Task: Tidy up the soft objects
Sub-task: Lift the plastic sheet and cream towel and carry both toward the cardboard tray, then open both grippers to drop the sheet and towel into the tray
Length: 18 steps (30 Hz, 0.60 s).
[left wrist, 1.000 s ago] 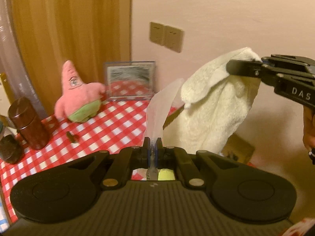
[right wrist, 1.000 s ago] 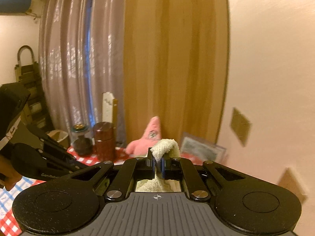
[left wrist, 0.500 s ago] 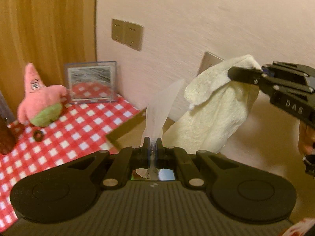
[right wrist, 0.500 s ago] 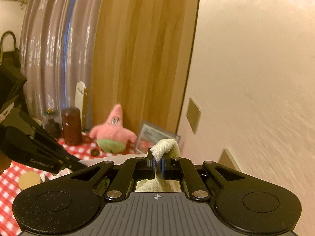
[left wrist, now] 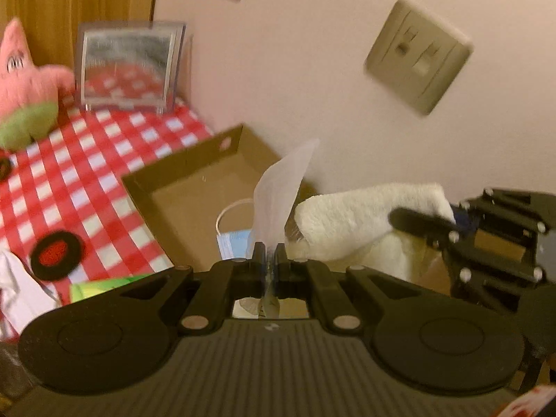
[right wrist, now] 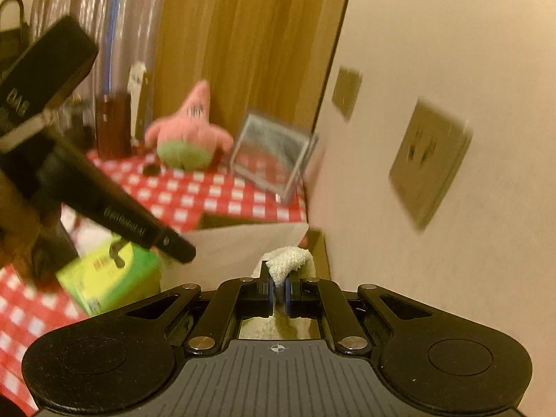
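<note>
Both grippers are clamped on soft things above an open cardboard box (left wrist: 194,201). Pinched between the nearly closed fingers of the left gripper (left wrist: 268,255) is a thin, translucent white sheet (left wrist: 281,191), which stands up out of the jaws and leans to the right; whether it is plastic or tissue is hard to tell. Just beside it on the right, the right gripper (left wrist: 422,220) grips a cream terry towel (left wrist: 351,222), whose bulk drapes down over the box's near right part. From the right wrist view the same towel (right wrist: 288,260) bunches up between the closed right gripper (right wrist: 278,286) fingertips, with the left gripper (right wrist: 180,246) reaching in from the left, and the white sheet (right wrist: 236,246) spread in front of it.

Inside the box lies a blue face mask (left wrist: 232,243) with a white ear loop. Its far wall stands near the beige wall, under a wall socket (left wrist: 417,55). Left of the box, on the red-and-white checked tablecloth (left wrist: 87,160), sit a black ring (left wrist: 57,253), a green packet (right wrist: 107,274), and further back a pink starfish plush (left wrist: 24,83) beside a framed mirror (left wrist: 128,69). A dark brown jar (right wrist: 111,125) stands behind the plush, before the curtain (right wrist: 243,34).
</note>
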Motion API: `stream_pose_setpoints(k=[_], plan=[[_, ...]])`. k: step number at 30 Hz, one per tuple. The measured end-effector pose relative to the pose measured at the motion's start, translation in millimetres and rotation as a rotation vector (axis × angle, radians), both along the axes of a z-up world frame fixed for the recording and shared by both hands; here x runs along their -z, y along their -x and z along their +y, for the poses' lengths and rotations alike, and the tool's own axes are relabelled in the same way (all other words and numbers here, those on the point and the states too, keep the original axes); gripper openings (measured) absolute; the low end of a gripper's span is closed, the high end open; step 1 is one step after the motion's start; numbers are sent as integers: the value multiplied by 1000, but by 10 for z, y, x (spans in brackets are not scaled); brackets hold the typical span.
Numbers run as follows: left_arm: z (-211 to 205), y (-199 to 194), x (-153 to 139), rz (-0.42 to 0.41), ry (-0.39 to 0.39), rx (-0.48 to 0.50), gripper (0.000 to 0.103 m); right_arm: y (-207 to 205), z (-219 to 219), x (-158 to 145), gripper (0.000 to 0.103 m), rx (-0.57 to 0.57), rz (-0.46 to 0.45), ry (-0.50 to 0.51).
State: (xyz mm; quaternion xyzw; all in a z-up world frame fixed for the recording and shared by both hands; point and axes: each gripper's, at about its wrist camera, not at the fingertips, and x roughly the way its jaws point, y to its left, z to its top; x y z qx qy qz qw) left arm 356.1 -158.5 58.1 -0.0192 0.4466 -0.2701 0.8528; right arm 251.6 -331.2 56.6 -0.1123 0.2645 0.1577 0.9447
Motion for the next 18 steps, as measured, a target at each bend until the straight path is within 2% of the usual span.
stream_pose_setpoints(k=[4,8,9,11,13,18], plan=[[-72,-92,327,42,-5,-13,4,-70,-2,334,6,0,70,14],[-135,-149,503,58,-12,-11,7,-160,-35,605,6,10,138,6],[-143,-154,525,58,-15,-13,10,-192,-34,673,6,11,159,6],[-137,-162,549,57,-9,-10,25,-229,-31,777,6,11,193,0],[-110,-151,532,54,1,-3,31,-242,-35,855,6,6,218,-7],[59,-69,418,29,11,-25,31,-293,-60,1000,6,-3,281,-56]])
